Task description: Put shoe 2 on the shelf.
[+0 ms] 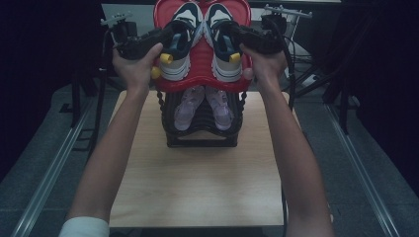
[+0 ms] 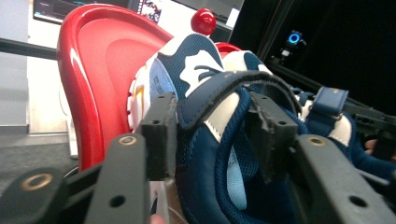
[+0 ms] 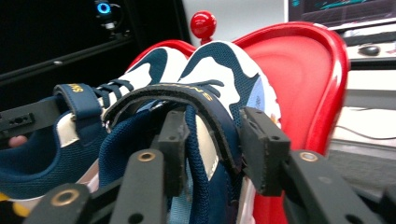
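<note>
Left gripper and right gripper spread around navy sneakers on red tray at 12 o'clock; placing done, next retract clear.

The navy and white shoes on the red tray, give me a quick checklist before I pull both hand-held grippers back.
1. Left shoe lies on the red tray: ok.
2. Right shoe lies beside it, toes toward the far rim: ok.
3. Left hand-held gripper open enough to let go: cannot tell; its jaws straddle the shoe's outer collar wall, the inner one close against the lining.
4. Right hand-held gripper released: cannot tell; a gap shows at the outer jaw, the inner one sits inside the collar.
5. Straps free of the jaws: not ok; each strap crosses right above them.
6. Pink shoes on the black rack below undisturbed: ok.
</note>
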The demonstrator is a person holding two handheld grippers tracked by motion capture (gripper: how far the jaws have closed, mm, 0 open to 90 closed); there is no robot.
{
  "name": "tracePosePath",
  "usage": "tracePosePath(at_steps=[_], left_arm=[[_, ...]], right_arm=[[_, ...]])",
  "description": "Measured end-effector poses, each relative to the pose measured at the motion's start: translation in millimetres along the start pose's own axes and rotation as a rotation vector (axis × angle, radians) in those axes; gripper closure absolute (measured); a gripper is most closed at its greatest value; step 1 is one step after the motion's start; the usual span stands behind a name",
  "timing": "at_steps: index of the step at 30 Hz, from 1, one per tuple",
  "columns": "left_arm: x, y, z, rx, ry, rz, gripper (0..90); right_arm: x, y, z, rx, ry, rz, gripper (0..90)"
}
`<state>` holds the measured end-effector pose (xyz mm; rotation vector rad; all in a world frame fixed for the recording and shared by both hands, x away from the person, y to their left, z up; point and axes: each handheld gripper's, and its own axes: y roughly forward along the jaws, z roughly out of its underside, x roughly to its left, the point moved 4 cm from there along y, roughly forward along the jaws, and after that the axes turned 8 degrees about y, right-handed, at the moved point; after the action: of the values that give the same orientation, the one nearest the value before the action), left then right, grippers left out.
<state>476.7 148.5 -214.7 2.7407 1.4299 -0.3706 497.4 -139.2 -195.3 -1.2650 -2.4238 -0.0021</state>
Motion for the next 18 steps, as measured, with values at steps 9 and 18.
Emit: tracePosePath(at_steps=[9,18], left_arm=[[5.8,-15.4,-3.8,-0.025,-0.039,0.034,47.7],[10.0,-32.8,2.0,-0.031,-0.04,0.054,47.0]], right_arm=[[-2.8,-10.1,-2.4,-0.031,0.048,-0.103,43.3],[-3.6,-26.9,4.4,-0.071,0.075,-0.2,44.0]])
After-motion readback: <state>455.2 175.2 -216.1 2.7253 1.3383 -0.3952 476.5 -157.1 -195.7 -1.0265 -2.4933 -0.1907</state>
